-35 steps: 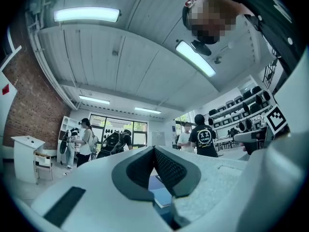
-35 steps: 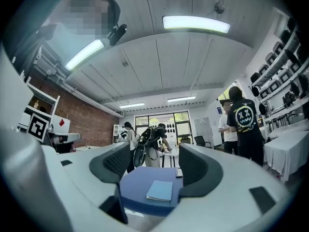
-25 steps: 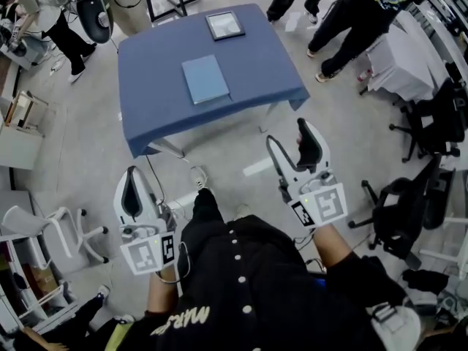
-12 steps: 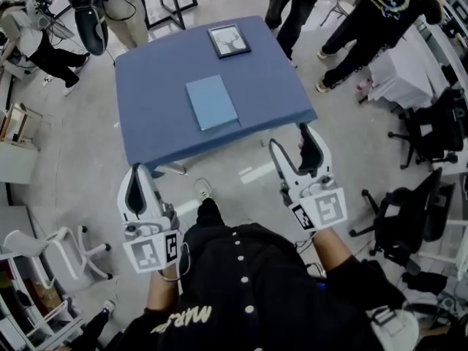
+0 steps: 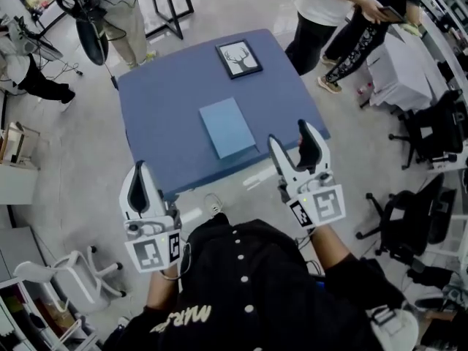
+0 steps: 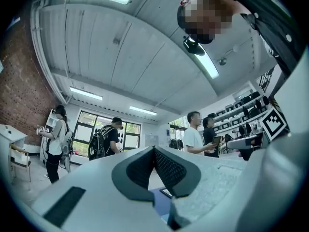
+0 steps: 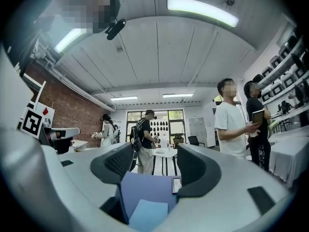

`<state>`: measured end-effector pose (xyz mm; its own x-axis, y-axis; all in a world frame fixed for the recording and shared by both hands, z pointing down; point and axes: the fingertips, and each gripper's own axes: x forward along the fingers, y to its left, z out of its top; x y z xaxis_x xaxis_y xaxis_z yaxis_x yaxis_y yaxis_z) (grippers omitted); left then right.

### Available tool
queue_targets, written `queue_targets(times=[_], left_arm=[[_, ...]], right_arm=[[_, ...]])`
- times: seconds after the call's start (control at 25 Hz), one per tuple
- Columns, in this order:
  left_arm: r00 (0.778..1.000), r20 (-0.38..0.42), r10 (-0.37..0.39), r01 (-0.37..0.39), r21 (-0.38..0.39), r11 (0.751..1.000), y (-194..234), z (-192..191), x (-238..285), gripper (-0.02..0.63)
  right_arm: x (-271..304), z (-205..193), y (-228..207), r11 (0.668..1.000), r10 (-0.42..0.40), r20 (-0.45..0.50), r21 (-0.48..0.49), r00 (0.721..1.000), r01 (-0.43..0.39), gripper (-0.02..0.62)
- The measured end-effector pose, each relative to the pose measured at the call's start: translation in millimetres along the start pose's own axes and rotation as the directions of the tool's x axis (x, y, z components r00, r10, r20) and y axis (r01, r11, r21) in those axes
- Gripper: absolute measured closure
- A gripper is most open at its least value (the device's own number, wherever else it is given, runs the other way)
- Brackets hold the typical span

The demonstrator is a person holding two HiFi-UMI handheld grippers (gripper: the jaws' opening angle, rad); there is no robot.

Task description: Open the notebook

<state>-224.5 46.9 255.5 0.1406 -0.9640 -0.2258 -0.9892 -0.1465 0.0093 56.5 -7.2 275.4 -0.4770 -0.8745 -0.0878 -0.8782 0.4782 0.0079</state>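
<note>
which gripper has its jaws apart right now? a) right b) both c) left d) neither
a: the right gripper shows a clear gap between its pads, with the notebook seen through it, while the pads of the left gripper meet.

A framed deer picture lies on the blue table; a white-shirted person stands near it.

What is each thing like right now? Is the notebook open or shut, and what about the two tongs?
notebook: shut, lying flat on the table
picture frame: lying flat, picture side up
left tongs: shut, holding nothing
right tongs: open, holding nothing
table: covered with a blue cloth
</note>
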Motion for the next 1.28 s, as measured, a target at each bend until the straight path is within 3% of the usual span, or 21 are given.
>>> queue_targets(times=[0.28, 0.56, 0.96, 1.04, 1.28], left_arm=[[0.999, -0.001, -0.045, 0.045, -0.019, 0.999, 41.6, -8.3, 42.3, 0.604], [0.999, -0.034, -0.04, 0.038, -0.038, 0.999, 40.6, -26.9, 77.9, 0.604], [0.995, -0.095, 0.008, -0.012, -0.036, 0.999, 27.5, -59.3, 109.9, 0.604], [0.993, -0.116, 0.012, -0.016, -0.035, 0.999, 24.4, -72.1, 114.6, 0.604], [0.982, -0.187, 0.025, -0.032, -0.036, 0.999, 21.2, -108.7, 109.6, 0.604]], right_arm=[[53.8, -4.7, 12.9, 0.999, -0.055, -0.018, -0.003, 0.998, 0.055, 0.314], [84.2, -28.8, -4.6, 0.999, -0.051, -0.092, 0.008, 0.994, 0.052, 0.316], [128.7, -83.6, -18.2, 0.999, 0.043, -0.188, 0.005, 0.981, -0.043, 0.316], [135.4, -114.2, -14.5, 0.998, 0.062, -0.261, 0.007, 0.963, -0.062, 0.316], [137.6, -218.8, 14.7, 0.994, 0.109, -0.479, 0.052, 0.871, -0.096, 0.313]])
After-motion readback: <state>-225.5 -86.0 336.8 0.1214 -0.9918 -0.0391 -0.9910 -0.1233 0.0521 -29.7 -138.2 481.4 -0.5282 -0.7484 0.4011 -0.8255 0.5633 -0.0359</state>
